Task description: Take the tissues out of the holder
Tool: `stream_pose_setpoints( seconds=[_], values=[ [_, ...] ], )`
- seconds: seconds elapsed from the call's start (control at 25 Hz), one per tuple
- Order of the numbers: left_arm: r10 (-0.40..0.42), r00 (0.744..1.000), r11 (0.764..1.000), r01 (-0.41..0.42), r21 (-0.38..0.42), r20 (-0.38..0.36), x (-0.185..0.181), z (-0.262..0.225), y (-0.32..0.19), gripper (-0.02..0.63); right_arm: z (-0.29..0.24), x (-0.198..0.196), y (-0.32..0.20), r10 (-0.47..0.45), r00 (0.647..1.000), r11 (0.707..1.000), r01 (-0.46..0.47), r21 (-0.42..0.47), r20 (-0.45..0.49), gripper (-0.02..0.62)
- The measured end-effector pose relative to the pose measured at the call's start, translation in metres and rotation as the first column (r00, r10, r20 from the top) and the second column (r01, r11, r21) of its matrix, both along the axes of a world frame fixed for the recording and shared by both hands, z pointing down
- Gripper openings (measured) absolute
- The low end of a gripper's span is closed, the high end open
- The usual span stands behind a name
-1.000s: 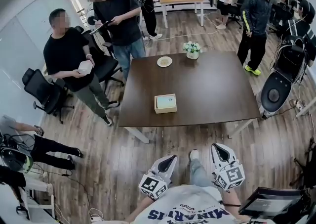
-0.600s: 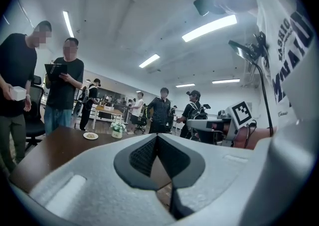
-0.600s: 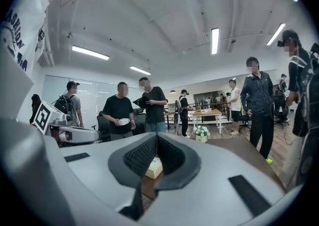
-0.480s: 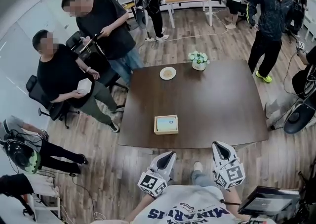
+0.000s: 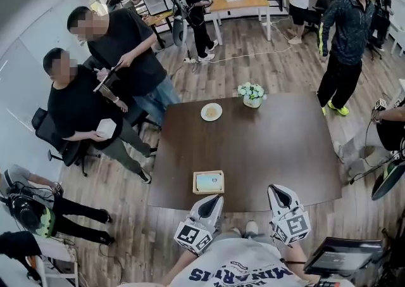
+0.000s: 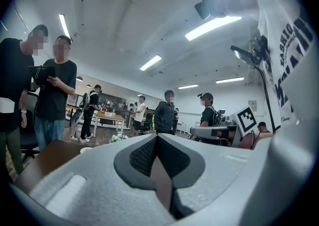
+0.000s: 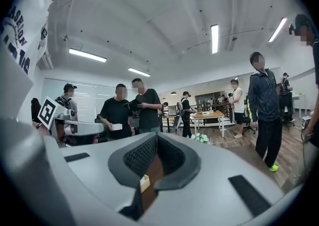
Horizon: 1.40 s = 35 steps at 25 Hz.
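dark brown square counter (image 5: 266, 146) fills the middle of a big open room. its top is smooth and matte, and all round it runs a floor of mixed-tone wooden planks (image 5: 272, 57). near the counter's front edge, left of centre, lies the task's thing: a small square light-wood tissue holder (image 5: 208, 182), flat on the counter, a pale blue-white sheet showing in its open top, nothing touching it. over on the far side there's a small round cream plate (image 5: 211, 112), and near it to the right a little pot of white flowers (image 5: 252, 95). beyond that stands a light wooden desk on white legs (image 5: 240, 0). people in dark clothes stand along the left side and the far right, and one of them holds a small white box (image 5: 105, 128).

down at the near edge now: the left gripper (image 5: 217, 199) sits just short of the holder and the right gripper (image 5: 274, 189) off to its right, both with smooth grey-white shells. in the left gripper view the dark mesh-textured pads (image 6: 144, 157) are pressed together, nothing between them. the right gripper is clenched too, and empty.
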<state>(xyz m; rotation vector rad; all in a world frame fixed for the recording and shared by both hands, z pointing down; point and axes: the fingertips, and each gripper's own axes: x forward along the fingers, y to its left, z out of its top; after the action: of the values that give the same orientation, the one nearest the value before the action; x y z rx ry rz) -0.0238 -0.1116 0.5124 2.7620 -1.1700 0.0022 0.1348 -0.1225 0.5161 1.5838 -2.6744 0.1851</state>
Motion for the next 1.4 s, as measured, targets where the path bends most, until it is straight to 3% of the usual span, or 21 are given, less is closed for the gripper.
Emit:
stream_pose_setpoints(
  seconds=[0.32, 1.0, 1.12, 1.24, 1.4],
  values=[
    [0.042, 0.999, 0.999, -0.041, 0.025, -0.024, -0.005, -0.003, -0.021, 0.003, -0.012, -0.009, -0.01, 0.012, 1.0, 0.999, -0.012, 0.048, 0.014, 0.008],
    [-0.018, 0.999, 0.999, 0.019, 0.027, -0.044, -0.031, 0.003, -0.034, 0.003, -0.013, -0.038, -0.021, -0.048, 0.999, 0.998, 0.049, 0.039, -0.012, 0.008],
    [-0.035, 0.998, 0.999, 0.036, 0.02, -0.045, -0.039, 0.003, -0.031, 0.003, -0.006, -0.053, -0.024, -0.102, 0.994, 0.994, 0.104, 0.032, -0.041, 0.008],
    [-0.06, 0.997, 0.998, 0.061, 0.015, -0.05, -0.049, -0.002, -0.027, 0.003, 0.013, -0.086, -0.034, -0.214, 0.965, 0.977, 0.215, -0.01, -0.15, 0.008],
    [-0.091, 0.994, 0.996, 0.091, 0.011, -0.056, -0.064, -0.008, -0.024, 0.003, 0.047, -0.146, -0.054, -0.376, 0.865, 0.923, 0.379, -0.06, -0.332, 0.009]
  ],
)
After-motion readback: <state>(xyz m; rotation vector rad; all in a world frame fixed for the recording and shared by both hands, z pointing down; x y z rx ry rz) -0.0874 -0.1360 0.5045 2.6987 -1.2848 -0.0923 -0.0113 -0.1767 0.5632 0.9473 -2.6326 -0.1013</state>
